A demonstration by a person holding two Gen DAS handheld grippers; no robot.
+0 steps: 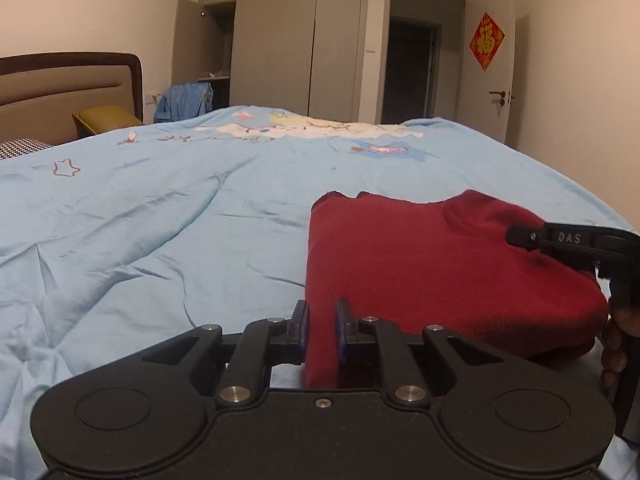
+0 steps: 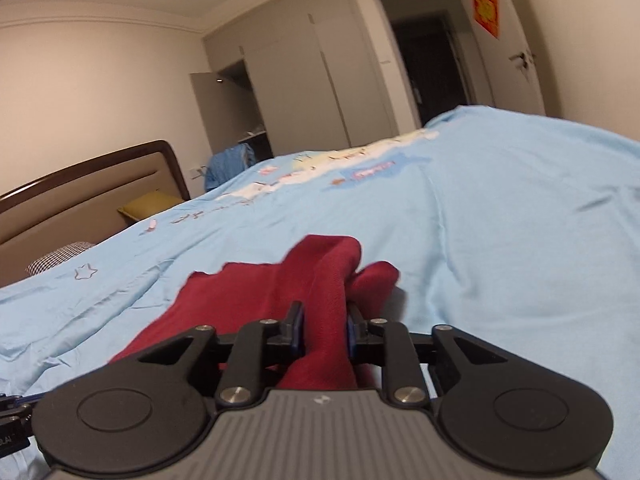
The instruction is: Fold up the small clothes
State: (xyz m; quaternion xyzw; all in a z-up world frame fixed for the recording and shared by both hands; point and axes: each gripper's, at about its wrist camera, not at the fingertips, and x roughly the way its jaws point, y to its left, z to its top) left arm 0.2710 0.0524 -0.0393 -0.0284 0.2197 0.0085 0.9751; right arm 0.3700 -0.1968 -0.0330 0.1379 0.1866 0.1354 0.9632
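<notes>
- Sweater (image 1: 420,264) lies on bed (image 1: 160,220), near front edge.
- Left tool (image 1: 323,322) at sweater's left edge; right tool (image 2: 324,324) at its right.
- Wardrobe (image 1: 280,40) behind bed.

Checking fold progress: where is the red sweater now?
The red sweater lies on the light-blue bedspread, near edge pinched by the left gripper and the right gripper.

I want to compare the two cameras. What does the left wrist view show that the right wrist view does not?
Only the left wrist view shows the right gripper from outside, marked DAS, over the red garment. Only the right wrist view shows a bunched red fold rising between that gripper's jaws. Both show the garment pinched by the view's own gripper, left gripper included, on the light blue bedsheet, plus the headboard.
</notes>
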